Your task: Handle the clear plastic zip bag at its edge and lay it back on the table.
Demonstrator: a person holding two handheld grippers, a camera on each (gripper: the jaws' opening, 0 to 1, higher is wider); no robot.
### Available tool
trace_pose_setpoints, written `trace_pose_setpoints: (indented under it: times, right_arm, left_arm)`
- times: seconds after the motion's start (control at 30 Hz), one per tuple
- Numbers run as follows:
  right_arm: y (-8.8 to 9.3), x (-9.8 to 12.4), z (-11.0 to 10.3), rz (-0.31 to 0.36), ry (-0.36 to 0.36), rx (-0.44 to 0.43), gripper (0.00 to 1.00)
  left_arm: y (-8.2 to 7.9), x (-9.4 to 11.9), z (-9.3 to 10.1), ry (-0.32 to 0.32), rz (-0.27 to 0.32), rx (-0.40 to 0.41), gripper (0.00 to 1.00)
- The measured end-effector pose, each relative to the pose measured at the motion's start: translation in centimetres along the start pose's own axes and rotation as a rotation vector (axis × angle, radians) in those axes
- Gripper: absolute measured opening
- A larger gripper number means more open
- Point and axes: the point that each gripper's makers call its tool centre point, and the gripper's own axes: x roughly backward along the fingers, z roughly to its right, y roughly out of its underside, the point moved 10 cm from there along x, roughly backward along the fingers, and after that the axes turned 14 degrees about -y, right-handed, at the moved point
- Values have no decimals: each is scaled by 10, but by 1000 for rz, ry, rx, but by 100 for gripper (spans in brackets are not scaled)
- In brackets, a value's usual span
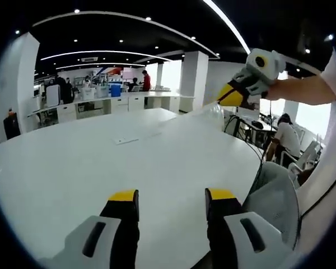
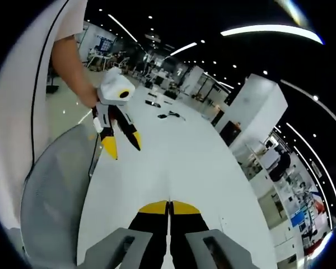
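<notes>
In the left gripper view my left gripper [image 1: 172, 196] rises from the bottom of the frame with its yellow-tipped jaws wide apart and nothing between them, over the bare white table [image 1: 101, 162]. At the upper right of that view my right gripper [image 1: 231, 96] hangs above the table's far right side, held in my hand, and the clear bag [image 1: 204, 115] trails from its yellow tips down toward the table top, faint and hard to trace against the white. In the right gripper view the right gripper [image 2: 169, 208] sits at the bottom centre with its jaws pressed together; the bag's edge between them is too thin and clear for me to make out there. The left gripper [image 2: 123, 144] shows at the upper left of that view, jaws spread, above the table [image 2: 201, 162], and a grey mesh chair [image 2: 53, 196] fills the lower left.
</notes>
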Motion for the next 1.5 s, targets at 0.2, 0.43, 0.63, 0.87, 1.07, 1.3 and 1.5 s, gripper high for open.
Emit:
trace_pose_setpoints:
  times: [0.2, 0.43, 0.63, 0.87, 1.07, 1.3, 1.5]
  right_arm:
    - [-7, 4, 1, 15, -27, 13, 0]
    - [-16, 10, 3, 35, -52, 34, 0]
    - [-19, 15, 3, 44, -72, 43, 0]
    - [-25, 22, 2, 61, -97, 54, 0]
    - [-28, 26, 2, 66, -112, 60, 0]
    - [-32, 29, 1, 70, -131, 66, 0]
    - [-33, 31, 2, 75, -133, 60, 0]
  left_arm:
    - [-17, -4, -10, -10, 36, 6, 44]
    - [-27, -8, -17, 19, 66, -2, 37]
    - [-37, -11, -13, 42, 83, -15, 36]
    - [-47, -12, -11, 83, 110, -51, 32]
    - [-51, -14, -16, 136, 119, -72, 25]
    - [-58, -14, -16, 171, 149, -86, 21]
    - [-59, -17, -16, 190, 157, -79, 18]
